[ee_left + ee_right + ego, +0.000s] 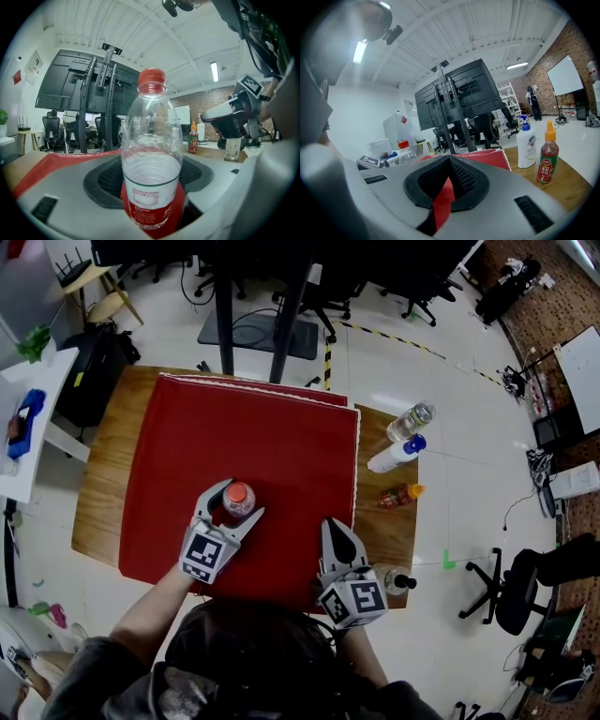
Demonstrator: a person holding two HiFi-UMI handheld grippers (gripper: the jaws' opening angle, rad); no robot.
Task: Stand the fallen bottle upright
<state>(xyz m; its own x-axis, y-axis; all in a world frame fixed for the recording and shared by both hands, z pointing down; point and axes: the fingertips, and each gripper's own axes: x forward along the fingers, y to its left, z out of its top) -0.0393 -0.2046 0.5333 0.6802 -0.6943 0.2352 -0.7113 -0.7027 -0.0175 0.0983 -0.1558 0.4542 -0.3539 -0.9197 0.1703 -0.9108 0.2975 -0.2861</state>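
Note:
A clear plastic bottle (pixel 238 499) with a red cap and red label stands upright on the red cloth (pixel 262 446), near its front edge. My left gripper (pixel 245 497) has its jaws around the bottle's body and is shut on it; in the left gripper view the bottle (pixel 151 159) fills the space between the jaws. My right gripper (pixel 330 524) rests to the right over the cloth's front edge. It is shut with nothing in it, and its tips (pixel 450 161) meet over the cloth. The bottle (pixel 405 152) shows at the left in the right gripper view.
The cloth covers a wooden table (pixel 101 486). On the bare wood at right lie a clear bottle (pixel 410 421), a white blue-capped bottle (pixel 396 455) and a sauce bottle (pixel 400 494). A small jar (pixel 396 579) stands by my right gripper. Office chairs and a monitor stand surround the table.

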